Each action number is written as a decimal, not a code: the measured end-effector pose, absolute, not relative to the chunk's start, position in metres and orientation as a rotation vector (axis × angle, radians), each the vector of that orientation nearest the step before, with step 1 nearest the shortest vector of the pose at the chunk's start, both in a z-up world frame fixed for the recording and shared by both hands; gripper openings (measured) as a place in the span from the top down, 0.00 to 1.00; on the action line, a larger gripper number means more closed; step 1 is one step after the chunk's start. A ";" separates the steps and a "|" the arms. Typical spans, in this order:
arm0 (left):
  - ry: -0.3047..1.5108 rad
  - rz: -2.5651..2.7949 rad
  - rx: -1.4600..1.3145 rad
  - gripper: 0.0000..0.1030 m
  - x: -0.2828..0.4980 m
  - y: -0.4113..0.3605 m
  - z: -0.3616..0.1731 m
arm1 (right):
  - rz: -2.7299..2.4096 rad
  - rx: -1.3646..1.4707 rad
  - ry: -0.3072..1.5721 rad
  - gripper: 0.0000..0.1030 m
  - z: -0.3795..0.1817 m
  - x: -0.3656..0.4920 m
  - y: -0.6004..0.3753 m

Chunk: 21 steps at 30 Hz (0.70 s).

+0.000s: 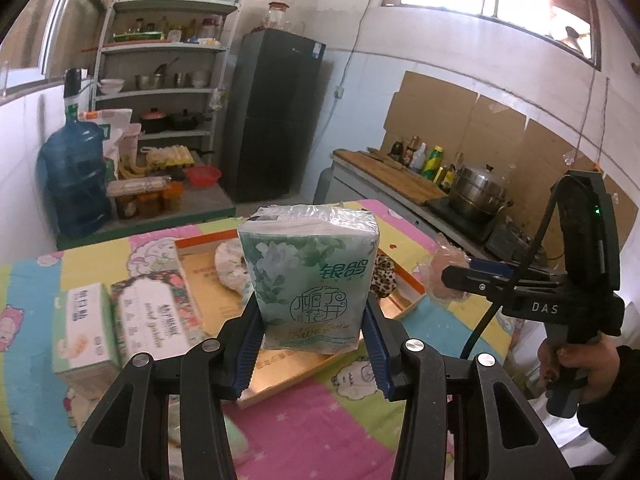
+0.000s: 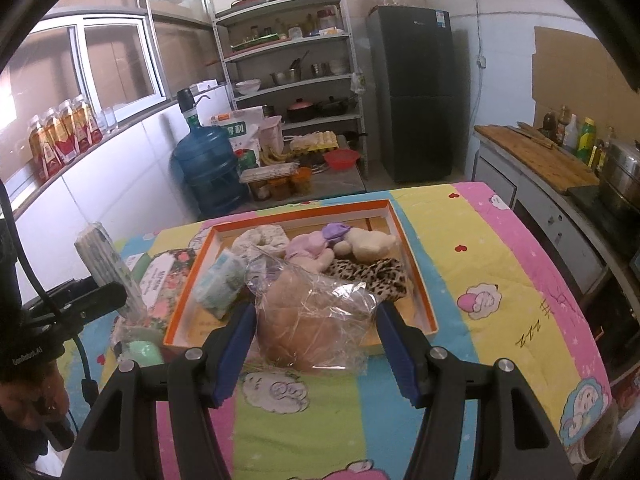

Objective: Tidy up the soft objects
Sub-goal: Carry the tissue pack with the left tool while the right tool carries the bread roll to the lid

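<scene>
My left gripper [image 1: 311, 340] is shut on a green tissue pack [image 1: 308, 276] and holds it upright above the orange-rimmed tray [image 1: 404, 280]. The same pack shows edge-on in the right wrist view [image 2: 108, 268]. My right gripper [image 2: 316, 344] is shut on a pink soft item in a clear plastic bag [image 2: 312, 316], at the tray's near edge [image 2: 424, 292]. It also shows in the left wrist view [image 1: 448, 276]. In the tray lie a small tissue pack [image 2: 222, 282], a patterned ring cushion [image 2: 262, 238], a plush toy [image 2: 368, 242] and a leopard-print cloth [image 2: 372, 276].
Two tissue boxes [image 1: 86, 320] [image 1: 154, 316] lie left of the tray on the patterned tablecloth [image 2: 500, 280]. A green soft item [image 2: 142, 352] lies by the tray's near left corner. A counter with a steel pot [image 1: 476, 194] stands to the right.
</scene>
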<state>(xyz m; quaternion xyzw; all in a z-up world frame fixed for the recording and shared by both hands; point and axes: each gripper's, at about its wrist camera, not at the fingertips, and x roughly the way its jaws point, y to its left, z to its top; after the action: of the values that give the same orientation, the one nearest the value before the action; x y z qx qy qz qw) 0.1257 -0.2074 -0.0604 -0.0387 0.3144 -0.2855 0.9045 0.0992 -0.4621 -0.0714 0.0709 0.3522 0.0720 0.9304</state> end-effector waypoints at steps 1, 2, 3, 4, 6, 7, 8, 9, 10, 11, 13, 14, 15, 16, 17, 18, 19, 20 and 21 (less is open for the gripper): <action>0.656 -0.589 -0.078 0.53 0.129 -0.212 -0.063 | 0.152 0.148 0.724 0.39 -0.073 0.102 -0.464; 0.661 -0.587 -0.076 0.53 0.131 -0.215 -0.064 | 0.156 0.149 0.726 0.39 -0.074 0.105 -0.466; 0.670 -0.587 -0.072 0.53 0.134 -0.219 -0.066 | 0.163 0.150 0.731 0.39 -0.076 0.109 -0.469; 0.678 -0.585 -0.067 0.53 0.137 -0.223 -0.069 | 0.169 0.150 0.735 0.39 -0.079 0.114 -0.472; 0.694 -0.579 -0.057 0.53 0.141 -0.230 -0.073 | 0.179 0.151 0.742 0.39 -0.082 0.121 -0.476; 0.703 -0.575 -0.050 0.53 0.144 -0.234 -0.076 | 0.184 0.152 0.746 0.39 -0.084 0.124 -0.478; 0.712 -0.570 -0.044 0.53 0.146 -0.237 -0.078 | 0.193 0.155 0.752 0.39 -0.087 0.128 -0.481; 0.724 -0.564 -0.037 0.53 0.149 -0.240 -0.082 | 0.198 0.155 0.756 0.39 -0.089 0.132 -0.483; 0.732 -0.559 -0.033 0.53 0.150 -0.241 -0.084 | 0.208 0.154 0.764 0.39 -0.092 0.136 -0.484; 0.745 -0.550 -0.028 0.53 0.153 -0.244 -0.088 | 0.213 0.151 0.769 0.39 -0.094 0.139 -0.485; 0.763 -0.539 -0.025 0.53 0.155 -0.246 -0.093 | 0.225 0.141 0.782 0.39 -0.100 0.145 -0.484; 0.774 -0.532 -0.022 0.53 0.157 -0.248 -0.096 | 0.233 0.135 0.789 0.39 -0.103 0.148 -0.484; 0.780 -0.528 -0.020 0.53 0.159 -0.249 -0.098 | 0.242 0.129 0.797 0.39 -0.106 0.152 -0.484; 0.787 -0.522 -0.016 0.53 0.160 -0.250 -0.100 | 0.250 0.127 0.803 0.39 -0.109 0.155 -0.484; 0.792 -0.517 -0.013 0.53 0.161 -0.252 -0.102 | 0.257 0.126 0.807 0.39 -0.111 0.158 -0.485; 0.798 -0.511 -0.011 0.53 0.163 -0.253 -0.104 | 0.262 0.125 0.811 0.39 -0.112 0.160 -0.485; 0.805 -0.507 -0.010 0.53 0.163 -0.255 -0.105 | 0.269 0.123 0.817 0.39 -0.115 0.163 -0.485; 0.810 -0.502 -0.009 0.53 0.164 -0.256 -0.107 | 0.274 0.123 0.821 0.39 -0.116 0.165 -0.485; 0.814 -0.496 -0.009 0.53 0.166 -0.257 -0.108 | 0.279 0.124 0.824 0.39 -0.118 0.167 -0.485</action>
<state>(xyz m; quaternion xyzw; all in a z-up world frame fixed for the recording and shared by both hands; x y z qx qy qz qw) 0.1656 -0.2573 -0.1077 -0.0043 0.3920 -0.2389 0.8884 0.1671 -0.4846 -0.1178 0.0599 0.3991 0.1350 0.9050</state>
